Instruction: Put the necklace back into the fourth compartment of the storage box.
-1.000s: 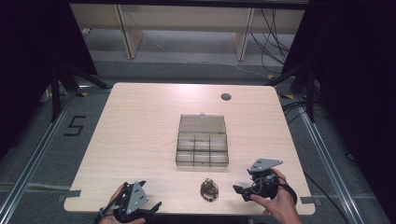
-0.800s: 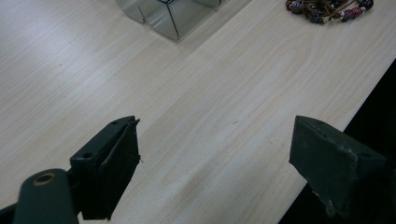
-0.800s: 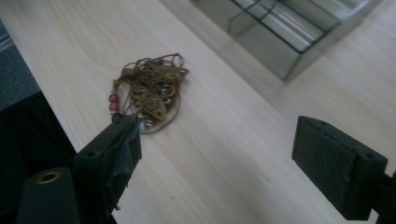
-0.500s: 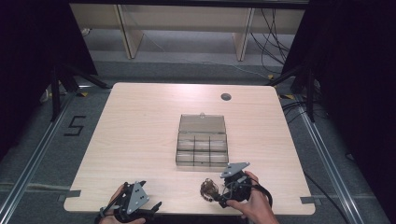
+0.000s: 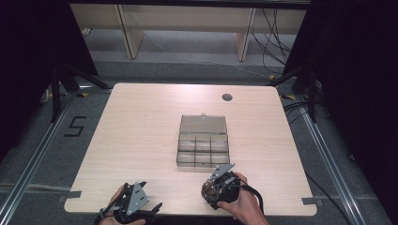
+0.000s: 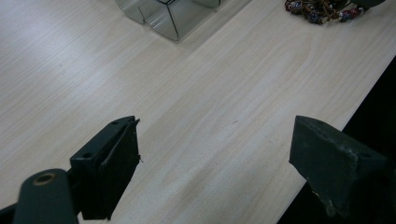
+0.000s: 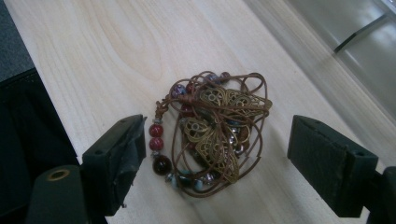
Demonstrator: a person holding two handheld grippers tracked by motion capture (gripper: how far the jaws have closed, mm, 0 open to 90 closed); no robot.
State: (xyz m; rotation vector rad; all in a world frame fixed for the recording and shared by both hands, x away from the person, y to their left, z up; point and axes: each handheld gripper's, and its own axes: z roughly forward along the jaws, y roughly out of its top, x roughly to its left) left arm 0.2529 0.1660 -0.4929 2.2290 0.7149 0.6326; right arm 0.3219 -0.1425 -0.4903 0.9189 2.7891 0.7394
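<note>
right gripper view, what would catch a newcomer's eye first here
The tangle of cord, red beads and brass butterfly charms on the pale wooden table, lying between the open jaws of the right gripper. Next, in the high view, the clear compartment box with its lid open at mid-table, and the left gripper open at the near edge.

Left tool (image 5: 152,207) jaws apart; right tool (image 5: 210,189) jaws apart
</note>
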